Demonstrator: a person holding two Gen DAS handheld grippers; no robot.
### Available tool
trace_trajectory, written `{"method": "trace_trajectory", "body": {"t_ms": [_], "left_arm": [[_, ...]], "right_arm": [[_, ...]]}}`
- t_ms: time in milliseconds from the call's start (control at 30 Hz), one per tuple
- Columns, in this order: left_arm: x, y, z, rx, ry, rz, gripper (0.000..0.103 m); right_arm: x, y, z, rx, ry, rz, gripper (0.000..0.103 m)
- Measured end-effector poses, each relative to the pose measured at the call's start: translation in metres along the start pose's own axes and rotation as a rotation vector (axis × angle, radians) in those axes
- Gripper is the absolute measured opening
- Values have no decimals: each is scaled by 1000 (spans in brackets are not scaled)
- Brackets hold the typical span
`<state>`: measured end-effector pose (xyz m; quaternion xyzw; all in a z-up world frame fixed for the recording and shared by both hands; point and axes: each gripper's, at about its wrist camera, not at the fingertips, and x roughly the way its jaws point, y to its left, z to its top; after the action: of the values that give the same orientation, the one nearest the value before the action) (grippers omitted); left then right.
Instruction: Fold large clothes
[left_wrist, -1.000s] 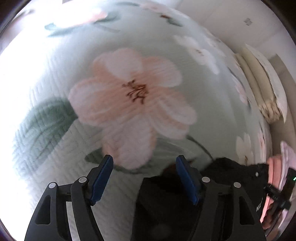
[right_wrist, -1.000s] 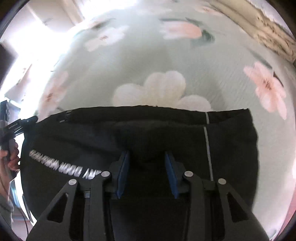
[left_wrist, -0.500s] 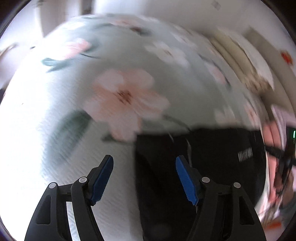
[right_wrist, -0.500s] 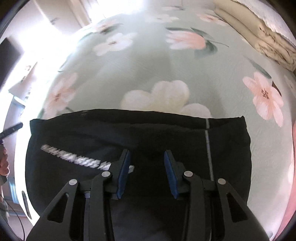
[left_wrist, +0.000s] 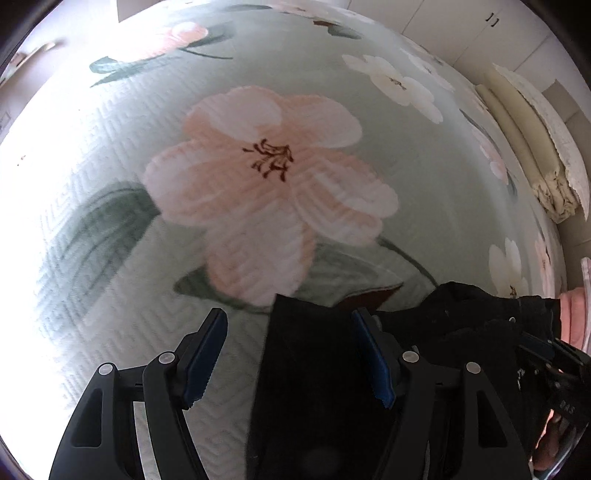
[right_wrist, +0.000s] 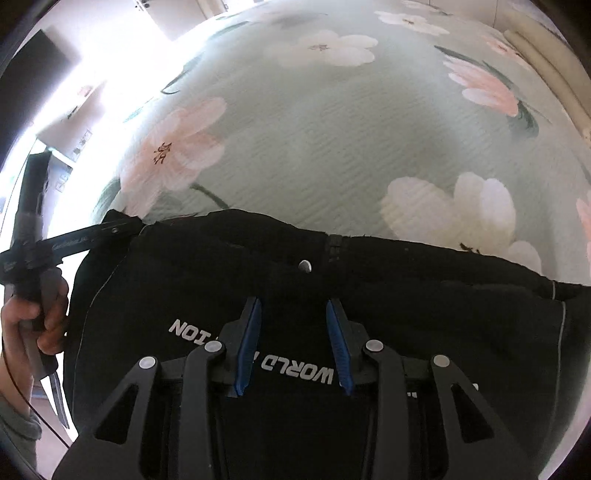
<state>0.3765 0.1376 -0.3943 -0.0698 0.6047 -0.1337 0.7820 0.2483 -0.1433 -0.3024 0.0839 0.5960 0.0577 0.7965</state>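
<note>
The black garment (right_wrist: 406, 295) lies crosswise on the bed (right_wrist: 332, 147), its near part hidden. Left hand-held gripper (left_wrist: 288, 354) spread; right hand-held gripper (right_wrist: 293, 343) closing, unpinched.

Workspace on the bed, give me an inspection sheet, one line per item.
Surface: quilted floral bedspread, pale green.
Job's things: black garment with white lettering, lying flat on the bedspread.
Clutter: folded cream bedding at the far edge; pink cloth beside the garment.
Grippers: left claw open over the garment's edge; right claw closing above the lettering, nothing pinched.
Cables: thin dark cord near the hand.
Surroundings: white cupboards.
</note>
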Motion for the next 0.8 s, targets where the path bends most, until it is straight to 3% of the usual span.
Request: {"method": "trace_trajectory", "body": {"t_ms": [133, 233, 300, 367, 433, 667, 800], "left_arm": [[-28, 11, -16, -26, -25, -43, 71], [-62, 11, -33, -8, -53, -70, 71], [-80, 17, -46, -14, -50, -117, 71], [-95, 22, -60, -29, -35, -153, 71], [-109, 23, -73, -45, -26, -173, 71], [-125, 15, -126, -3, 40, -202, 71], [-113, 16, -143, -24, 87, -221, 71]], "right_arm": [[-3, -1, -4, -24, -15, 18, 38], [-24, -20, -12, 7, -35, 132, 39], [-54, -38, -25, 50, -70, 164, 47], [-81, -58, -43, 78, -121, 130, 71], [-110, -83, -65, 116, -168, 92, 76], [-158, -169, -140, 219, -106, -95, 81], [-155, -205, -168, 297, -59, -97, 81]]}}
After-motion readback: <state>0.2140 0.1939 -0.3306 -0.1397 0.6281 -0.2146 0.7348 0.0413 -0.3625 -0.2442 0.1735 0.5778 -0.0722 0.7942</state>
